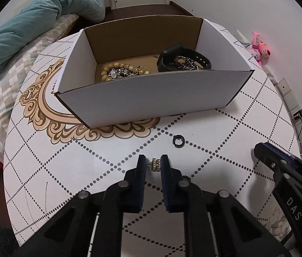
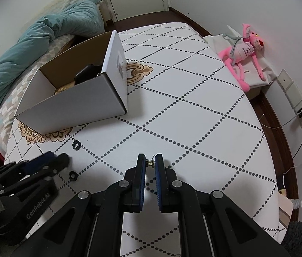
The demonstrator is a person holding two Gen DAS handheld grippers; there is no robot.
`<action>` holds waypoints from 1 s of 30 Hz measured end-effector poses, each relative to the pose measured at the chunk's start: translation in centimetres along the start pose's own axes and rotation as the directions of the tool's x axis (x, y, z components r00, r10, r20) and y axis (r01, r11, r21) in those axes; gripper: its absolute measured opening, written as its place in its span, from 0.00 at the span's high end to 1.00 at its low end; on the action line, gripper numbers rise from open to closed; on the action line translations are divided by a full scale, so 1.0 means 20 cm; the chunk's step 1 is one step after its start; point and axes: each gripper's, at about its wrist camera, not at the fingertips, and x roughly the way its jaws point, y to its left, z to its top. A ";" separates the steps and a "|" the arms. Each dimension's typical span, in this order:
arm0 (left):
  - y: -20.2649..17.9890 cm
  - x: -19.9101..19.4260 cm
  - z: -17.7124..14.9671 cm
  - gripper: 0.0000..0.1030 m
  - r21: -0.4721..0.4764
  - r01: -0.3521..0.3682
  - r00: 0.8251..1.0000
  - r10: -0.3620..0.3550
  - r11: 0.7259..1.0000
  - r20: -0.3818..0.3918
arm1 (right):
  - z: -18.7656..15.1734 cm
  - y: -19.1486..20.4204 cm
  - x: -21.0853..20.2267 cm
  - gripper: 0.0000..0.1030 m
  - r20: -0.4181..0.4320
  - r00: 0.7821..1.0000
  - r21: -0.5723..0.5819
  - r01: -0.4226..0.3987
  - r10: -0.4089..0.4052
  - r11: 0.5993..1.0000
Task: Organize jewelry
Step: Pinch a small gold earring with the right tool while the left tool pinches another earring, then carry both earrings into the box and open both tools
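Note:
A white cardboard box stands on the patterned table and holds a beaded bracelet, a black strap and a metal chain. My left gripper is closed around a small gold earring at the table surface. A black ring lies just beyond it. My right gripper is closed on another small gold earring low over the table. In the right wrist view the box is at the left, with two black rings near the left gripper.
A bed with a teal duvet lies left of the table. A pink plush toy rests on a bag at the right by the wall. A power strip with cables runs along the right wall. The table edge curves off at right.

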 end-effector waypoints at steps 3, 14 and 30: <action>0.00 0.00 -0.01 0.91 0.007 0.003 1.000 -0.003 1.000 0.004 | 0.00 0.00 0.00 0.91 0.004 1.000 -0.001 0.002 -0.002 1.000; 0.01 -0.06 -0.01 0.96 -0.010 0.045 0.999 -0.045 0.999 0.023 | 0.05 0.02 -0.08 0.91 0.041 0.999 0.002 -0.018 0.018 1.000; 0.28 -0.40 0.56 0.95 -0.129 0.207 0.974 -0.191 0.970 0.123 | 0.65 0.25 -0.22 0.91 0.056 0.980 -0.107 -0.184 0.190 0.977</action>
